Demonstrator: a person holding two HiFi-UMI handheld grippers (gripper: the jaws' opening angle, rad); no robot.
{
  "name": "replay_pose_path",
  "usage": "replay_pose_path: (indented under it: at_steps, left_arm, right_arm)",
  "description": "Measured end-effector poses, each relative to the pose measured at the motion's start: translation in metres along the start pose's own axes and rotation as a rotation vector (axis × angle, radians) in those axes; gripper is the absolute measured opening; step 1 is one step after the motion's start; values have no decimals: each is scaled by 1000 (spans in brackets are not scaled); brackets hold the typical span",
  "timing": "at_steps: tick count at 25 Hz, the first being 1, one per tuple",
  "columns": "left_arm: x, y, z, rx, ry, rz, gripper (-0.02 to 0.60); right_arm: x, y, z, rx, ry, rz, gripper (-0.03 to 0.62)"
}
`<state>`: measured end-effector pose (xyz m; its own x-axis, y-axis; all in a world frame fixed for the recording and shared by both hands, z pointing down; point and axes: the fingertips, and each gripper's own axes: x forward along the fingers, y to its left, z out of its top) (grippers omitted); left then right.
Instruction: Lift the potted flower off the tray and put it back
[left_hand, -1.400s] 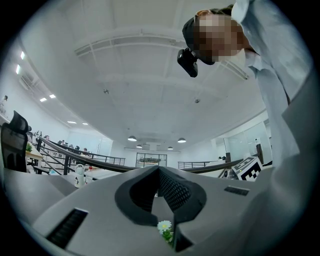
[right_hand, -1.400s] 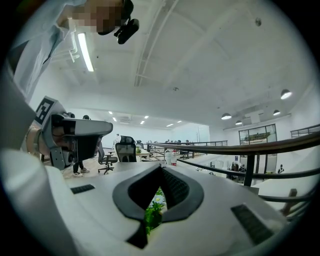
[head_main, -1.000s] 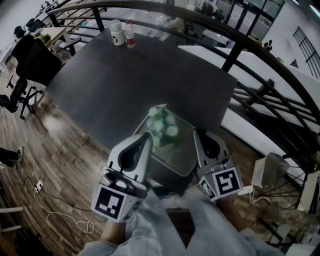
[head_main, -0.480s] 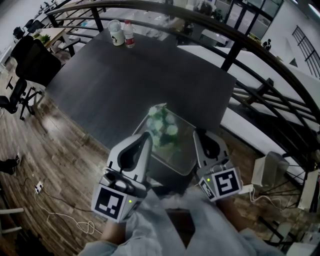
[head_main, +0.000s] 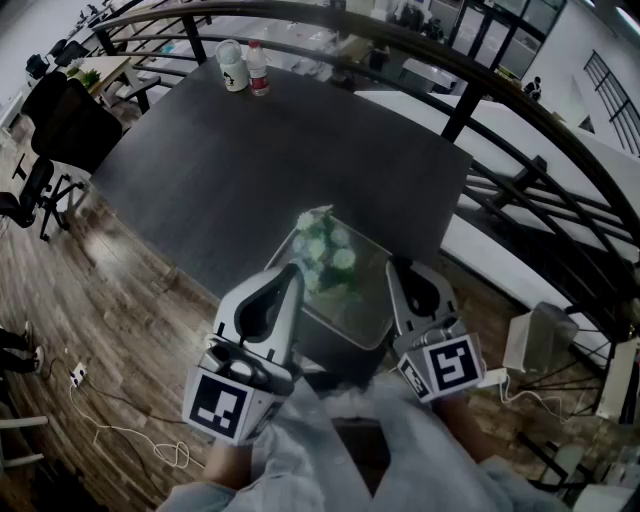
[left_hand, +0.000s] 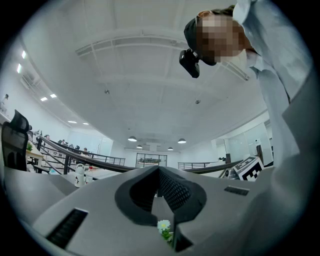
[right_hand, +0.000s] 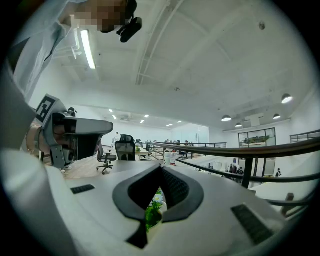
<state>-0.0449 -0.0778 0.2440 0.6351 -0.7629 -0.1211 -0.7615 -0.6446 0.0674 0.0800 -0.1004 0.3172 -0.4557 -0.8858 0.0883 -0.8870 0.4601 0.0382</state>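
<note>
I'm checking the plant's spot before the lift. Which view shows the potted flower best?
The head view: the potted flower shows from above, standing on the tray. The left gripper view catches only one white bloom past its jaws; the right gripper view, a bloom and some leaves.

Your left tool points forward, away from you and about level. Its jaws are closed tip to tip with nothing pinched between them. Your right tool lies alongside it, a clear gap between the two, aimed the same way, and its jaws are likewise pressed together and empty. The left marker cube and the right marker cube face up towards your head. Your forearms, in pale sleeves, come up close together from the bottom edge.
</note>
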Motion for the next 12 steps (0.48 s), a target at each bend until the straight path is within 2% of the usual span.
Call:
replay_pose_path:
  at_steps: [12]
  left_arm:
    - [-1,1,-1,-9,0,-3,-2]
  right_arm:
    - [-1,1,-4,2,14,-5,3]
